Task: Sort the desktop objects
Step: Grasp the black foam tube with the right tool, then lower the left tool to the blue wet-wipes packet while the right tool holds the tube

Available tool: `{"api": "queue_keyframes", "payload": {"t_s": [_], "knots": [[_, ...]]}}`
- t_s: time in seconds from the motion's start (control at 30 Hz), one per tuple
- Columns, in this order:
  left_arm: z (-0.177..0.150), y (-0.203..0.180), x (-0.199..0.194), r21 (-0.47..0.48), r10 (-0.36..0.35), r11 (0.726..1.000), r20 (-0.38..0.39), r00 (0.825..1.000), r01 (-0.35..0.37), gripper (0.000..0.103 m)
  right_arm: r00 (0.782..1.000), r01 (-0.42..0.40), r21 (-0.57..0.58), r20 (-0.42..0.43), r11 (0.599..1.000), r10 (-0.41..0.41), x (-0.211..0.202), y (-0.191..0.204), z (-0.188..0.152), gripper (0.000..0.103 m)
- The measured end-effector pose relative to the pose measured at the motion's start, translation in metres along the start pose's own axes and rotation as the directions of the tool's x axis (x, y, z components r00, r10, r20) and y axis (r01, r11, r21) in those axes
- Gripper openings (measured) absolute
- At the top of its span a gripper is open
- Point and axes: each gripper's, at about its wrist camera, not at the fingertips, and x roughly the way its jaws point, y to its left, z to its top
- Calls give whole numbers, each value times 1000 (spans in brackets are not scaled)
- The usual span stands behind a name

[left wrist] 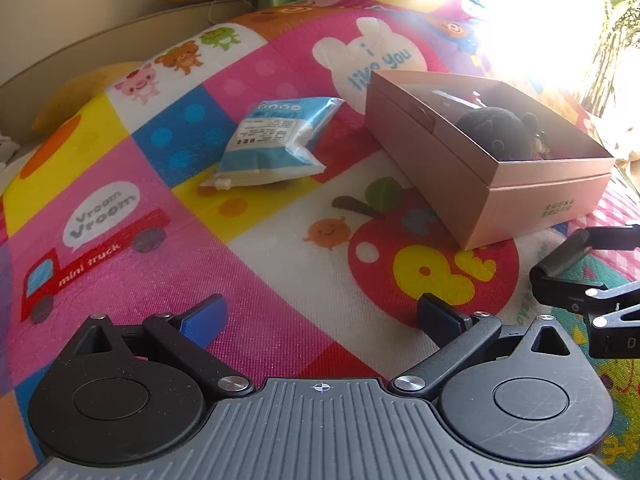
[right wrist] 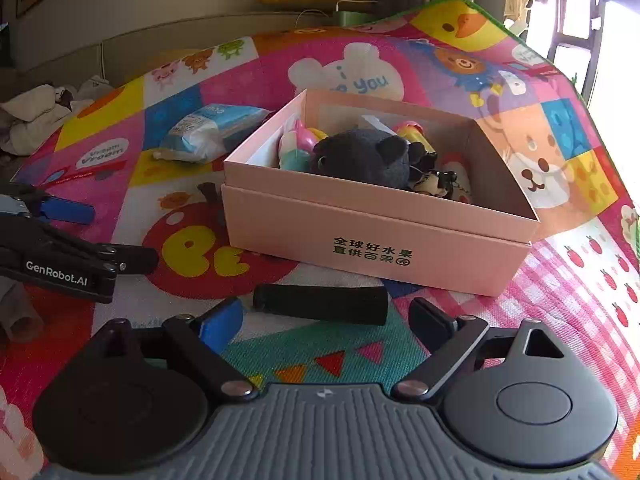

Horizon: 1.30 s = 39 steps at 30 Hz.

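Our right hand-held gripper (right wrist: 322, 326) jaws apart, nothing gripped, black foam cylinder (right wrist: 320, 304) lying crosswise just ahead (before the pink box (right wrist: 372, 240)), our left hand-held gripper (left wrist: 322, 316) wide open over the mat (left wrist: 280, 280)

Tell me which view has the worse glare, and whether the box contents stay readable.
Left wrist view: window glare whites out the top right corner, box interior dim, plush barely readable. Right wrist view: glare only along the right edge, pink box and dark plush clear; fisheye bends the mat.

Blue-white packet (left wrist: 272, 142) on patchwork mat (left wrist: 248, 240), near pink box (left wrist: 480, 184) holding dark, possibly plush, toy (left wrist: 496, 132)
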Motion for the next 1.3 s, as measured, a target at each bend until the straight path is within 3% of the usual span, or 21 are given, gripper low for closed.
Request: {"api": "queue_keyframes", "payload": {"t_s": [0.13,0.33,0.57,0.6,0.63,0.67,0.83,1.03,1.13,1.23,1.3], "knots": [[11,5,5,14,24,1000,49,999,-24,103,1000,4,7,1,1000,-4,2,-2,3,75],[61,11,35,26,101,994,150,983,-106,103,1000,31,28,-2,999,-31,-11,-17,-11,75],[97,13,89,26,177,983,105,979,-181,103,996,83,106,-1,991,-84,-22,-39,-28,75],[96,14,92,23,187,981,107,977,-190,100,996,84,113,0,990,-85,-22,-40,-28,75],[96,14,93,25,193,980,106,975,-197,77,997,83,117,0,990,-83,-21,-40,-28,75],[95,15,95,32,187,981,87,978,-190,66,997,80,122,-1,989,-80,-20,-41,-27,78],[77,15,66,67,171,982,79,982,-176,65,998,65,165,-5,984,-65,-19,-48,-26,86],[30,-6,-19,167,88,980,108,990,-105,66,998,60,194,8,979,-63,-21,-53,-28,87],[7,-29,-54,192,-5,981,97,995,-14,66,998,59,200,22,978,-64,-24,-53,-29,87],[-14,-62,-70,247,-102,966,75,992,81,66,995,72,201,58,977,-85,-33,-52,-30,90],[-22,-82,-74,278,-161,951,65,985,137,69,990,92,208,90,974,-113,-44,-53,-33,97]]}}
